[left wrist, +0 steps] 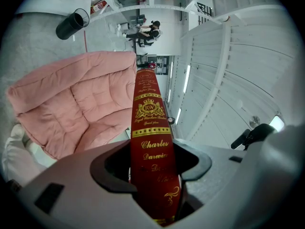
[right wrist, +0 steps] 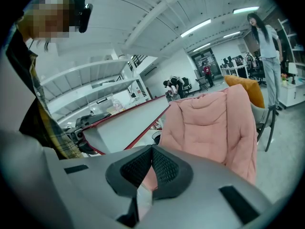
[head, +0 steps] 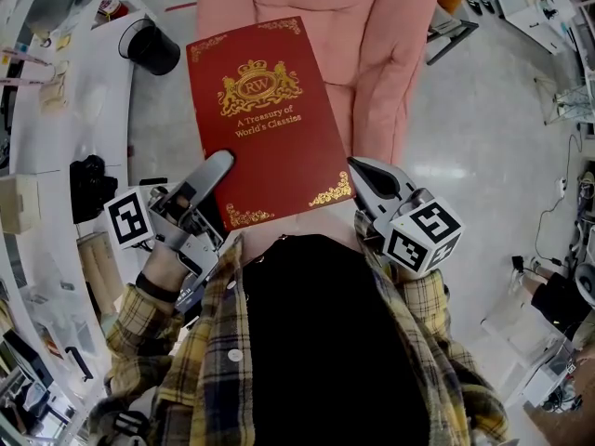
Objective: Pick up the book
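Observation:
A red book (head: 265,119) with gold lettering hangs in the air over a pink chair, cover facing up. My left gripper (head: 223,161) is shut on its lower left edge. In the left gripper view the spine (left wrist: 148,109) runs straight out between the jaws of that gripper (left wrist: 152,147). My right gripper (head: 358,167) sits just off the book's lower right corner. The right gripper view shows that gripper (right wrist: 151,149) with its pads meeting and nothing held, and the book's white page edge (right wrist: 119,125) lies to its left.
A pink padded chair (head: 372,26) stands under and behind the book, with an orange cushion (right wrist: 248,87) on it. A black bin (head: 153,46) sits on the floor at the left, near a curved white desk (head: 56,128). A person (right wrist: 267,51) stands beyond the chair.

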Action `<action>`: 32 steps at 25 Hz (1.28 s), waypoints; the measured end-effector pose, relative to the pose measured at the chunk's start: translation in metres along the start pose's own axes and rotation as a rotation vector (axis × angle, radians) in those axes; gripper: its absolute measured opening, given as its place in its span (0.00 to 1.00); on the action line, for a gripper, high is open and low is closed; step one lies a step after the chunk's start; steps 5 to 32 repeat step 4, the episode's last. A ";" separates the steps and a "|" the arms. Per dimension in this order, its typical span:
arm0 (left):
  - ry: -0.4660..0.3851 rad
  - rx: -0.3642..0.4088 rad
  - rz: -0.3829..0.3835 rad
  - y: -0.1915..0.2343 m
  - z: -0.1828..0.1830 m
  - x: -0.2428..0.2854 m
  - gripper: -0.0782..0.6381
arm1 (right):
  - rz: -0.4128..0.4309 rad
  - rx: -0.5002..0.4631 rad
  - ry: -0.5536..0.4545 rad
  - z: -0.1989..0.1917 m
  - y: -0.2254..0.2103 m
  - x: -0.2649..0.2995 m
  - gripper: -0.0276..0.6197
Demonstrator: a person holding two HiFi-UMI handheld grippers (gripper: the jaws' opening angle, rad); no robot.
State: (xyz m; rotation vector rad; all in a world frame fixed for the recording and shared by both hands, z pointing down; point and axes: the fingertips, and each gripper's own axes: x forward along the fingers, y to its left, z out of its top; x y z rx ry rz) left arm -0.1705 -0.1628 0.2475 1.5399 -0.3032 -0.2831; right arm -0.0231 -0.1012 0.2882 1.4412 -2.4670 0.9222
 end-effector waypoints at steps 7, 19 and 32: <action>-0.001 -0.003 -0.002 -0.003 0.001 -0.001 0.45 | 0.000 -0.001 0.005 0.001 0.002 -0.001 0.07; -0.001 -0.003 -0.002 -0.003 0.001 -0.001 0.45 | 0.000 -0.001 0.005 0.001 0.002 -0.001 0.07; -0.001 -0.003 -0.002 -0.003 0.001 -0.001 0.45 | 0.000 -0.001 0.005 0.001 0.002 -0.001 0.07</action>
